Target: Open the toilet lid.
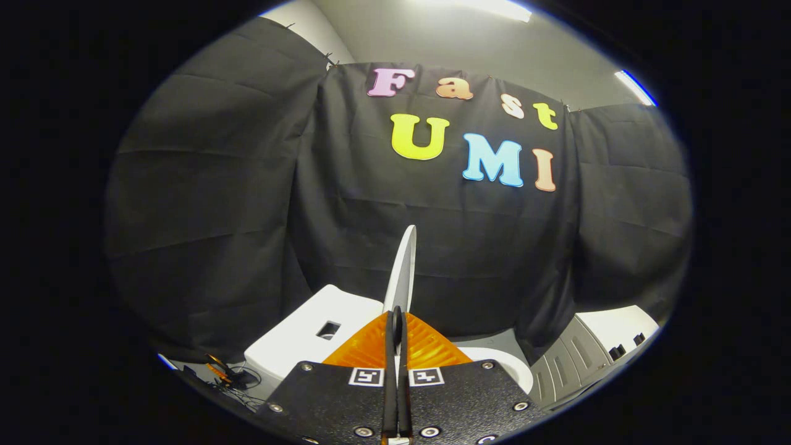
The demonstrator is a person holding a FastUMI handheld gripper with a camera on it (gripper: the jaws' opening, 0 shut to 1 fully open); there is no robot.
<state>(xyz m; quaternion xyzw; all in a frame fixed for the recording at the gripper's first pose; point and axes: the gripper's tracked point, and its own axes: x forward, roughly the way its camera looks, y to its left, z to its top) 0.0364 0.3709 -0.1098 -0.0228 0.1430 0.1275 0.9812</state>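
The white toilet lid stands raised and nearly upright, seen edge-on as a thin blade rising straight ahead of my fingers. My gripper is shut on the lid's lower edge, with both fingers pressed against its two faces. To the left of the lid sits the white tank, which has a small rectangular opening in its top. To the right, just past the fingers, a curved piece of the white seat rim shows. The bowl itself is hidden behind the gripper body.
A grey panelled cabinet with a white top stands to the right of the toilet. Loose cables lie on the floor left of the tank. Black cloth walls close in behind and on both sides.
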